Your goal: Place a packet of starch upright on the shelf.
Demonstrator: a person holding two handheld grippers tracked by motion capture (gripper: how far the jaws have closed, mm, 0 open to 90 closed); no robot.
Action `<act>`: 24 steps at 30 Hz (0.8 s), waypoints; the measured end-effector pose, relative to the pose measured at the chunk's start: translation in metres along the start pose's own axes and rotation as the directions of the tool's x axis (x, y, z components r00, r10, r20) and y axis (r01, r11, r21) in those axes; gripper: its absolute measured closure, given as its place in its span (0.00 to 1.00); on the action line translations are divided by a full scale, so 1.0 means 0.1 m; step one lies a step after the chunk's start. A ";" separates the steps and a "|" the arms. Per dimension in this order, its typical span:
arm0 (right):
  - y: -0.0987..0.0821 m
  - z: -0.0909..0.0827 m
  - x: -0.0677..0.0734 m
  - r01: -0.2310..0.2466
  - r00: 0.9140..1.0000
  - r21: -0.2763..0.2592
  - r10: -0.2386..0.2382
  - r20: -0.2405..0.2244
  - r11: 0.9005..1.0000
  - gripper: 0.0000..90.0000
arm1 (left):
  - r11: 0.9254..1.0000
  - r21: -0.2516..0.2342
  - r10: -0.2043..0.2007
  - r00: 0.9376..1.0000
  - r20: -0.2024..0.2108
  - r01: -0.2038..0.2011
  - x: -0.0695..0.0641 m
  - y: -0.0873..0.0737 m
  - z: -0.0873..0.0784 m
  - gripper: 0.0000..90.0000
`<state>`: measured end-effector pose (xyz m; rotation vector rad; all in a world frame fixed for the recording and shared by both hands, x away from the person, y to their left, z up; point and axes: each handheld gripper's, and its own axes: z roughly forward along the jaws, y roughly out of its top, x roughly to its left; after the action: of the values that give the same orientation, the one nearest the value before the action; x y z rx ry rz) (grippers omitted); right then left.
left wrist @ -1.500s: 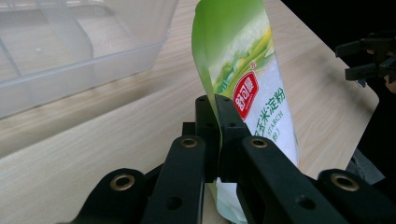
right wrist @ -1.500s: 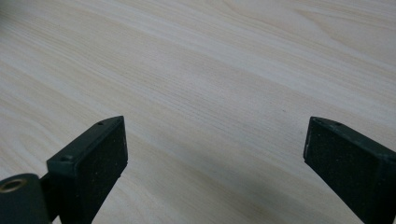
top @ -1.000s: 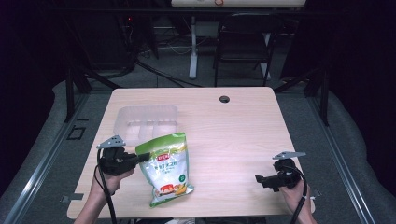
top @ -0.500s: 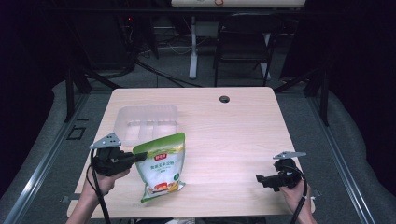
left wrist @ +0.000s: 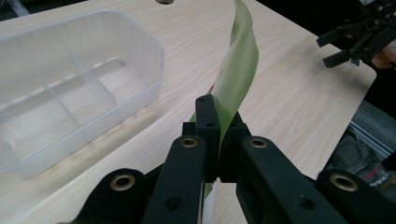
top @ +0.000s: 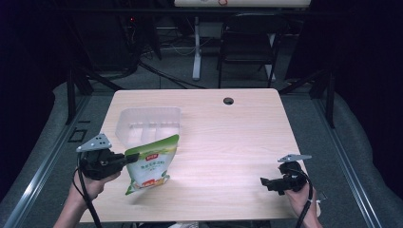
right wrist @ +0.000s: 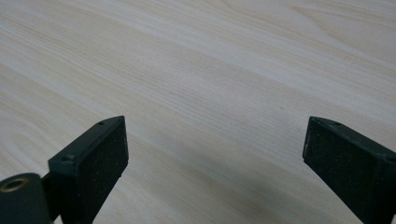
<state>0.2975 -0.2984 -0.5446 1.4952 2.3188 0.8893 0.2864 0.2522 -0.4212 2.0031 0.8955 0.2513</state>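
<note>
A green and white snack bag [top: 152, 161] hangs tilted above the table's front left, its lower end just over the wood. My left gripper [top: 133, 156] is shut on the bag's left edge; in the left gripper view the thin green edge [left wrist: 238, 70] rises from between the closed jaws of the left gripper [left wrist: 218, 121]. A clear plastic bin [top: 149, 124] with dividers stands just beyond the bag, and looks empty [left wrist: 70, 88]. My right gripper [top: 264, 182] rests open near the front right corner, its jaws wide apart over bare wood [right wrist: 215, 140].
The wooden table [top: 228, 137] has a round cable hole [top: 228, 100] near its far edge. A dark chair [top: 247, 42] and desk legs stand beyond the table. The other gripper [left wrist: 355, 39] appears at the table's corner in the left gripper view.
My left gripper has lifted the bag off the table and carried it left and back toward the bin; the bag now hangs more upright. The right gripper stayed put.
</note>
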 end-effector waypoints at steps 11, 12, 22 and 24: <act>0.00 -0.03 0.00 -0.004 1.000 -0.025 0.004 0.013 1.000 0.07 | 0.999 -0.033 -0.029 0.998 -0.058 0.027 0.15 0.02 -0.27 1.00; 0.00 -0.03 0.00 -0.002 1.000 -0.027 0.003 0.015 1.000 0.07 | 0.999 -0.036 -0.031 0.997 -0.064 0.028 0.16 0.03 -0.29 1.00; 0.00 -0.02 0.00 -0.002 1.000 -0.026 0.002 0.006 1.000 0.07 | 0.996 -0.075 -0.047 0.989 -0.139 0.037 0.28 0.11 -0.52 1.00; 0.00 -0.02 0.00 -0.005 1.000 -0.028 0.005 0.008 1.000 0.07 | 0.996 -0.083 -0.050 0.986 -0.157 0.037 0.30 0.13 -0.58 1.00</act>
<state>0.2965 -0.2992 -0.5427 1.4915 2.2882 0.9114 0.2861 0.3057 -0.3822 1.9073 1.0121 0.4203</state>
